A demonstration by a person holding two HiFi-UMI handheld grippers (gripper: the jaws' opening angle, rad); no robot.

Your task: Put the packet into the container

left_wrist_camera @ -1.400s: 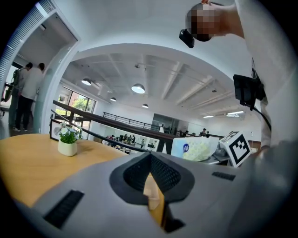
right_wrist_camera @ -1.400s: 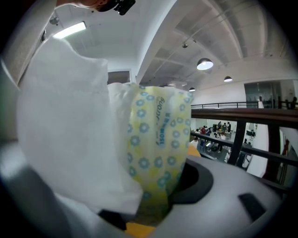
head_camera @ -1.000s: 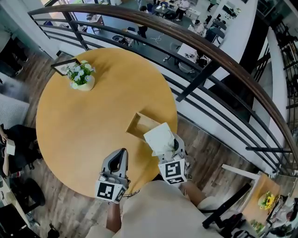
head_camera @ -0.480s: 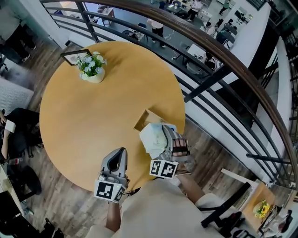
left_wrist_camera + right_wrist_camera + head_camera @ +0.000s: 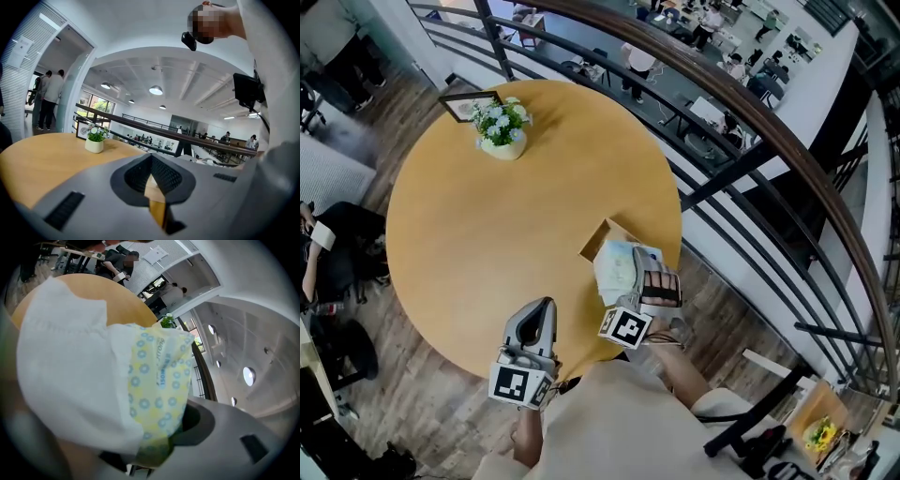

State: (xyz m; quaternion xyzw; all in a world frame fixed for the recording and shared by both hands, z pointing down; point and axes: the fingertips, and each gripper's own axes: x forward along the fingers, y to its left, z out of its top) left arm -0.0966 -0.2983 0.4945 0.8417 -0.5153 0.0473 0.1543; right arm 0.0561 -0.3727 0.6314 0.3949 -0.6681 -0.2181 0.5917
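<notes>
- The packet (image 5: 93,380) is white, with a yellow panel of blue rings; a line of blue lettering runs sideways along it, too skewed to read.
- Each gripper's cube carries black-and-white square markers, no words.
- The right gripper (image 5: 645,277) angles down, jaws clamped on the packet, holding it over the wooden container (image 5: 602,242) near the round table's (image 5: 487,225) right edge; I cannot tell whether they touch.
- The left gripper (image 5: 544,309) sits almost level at the table's near edge, jaws closed together, holding nothing.
</notes>
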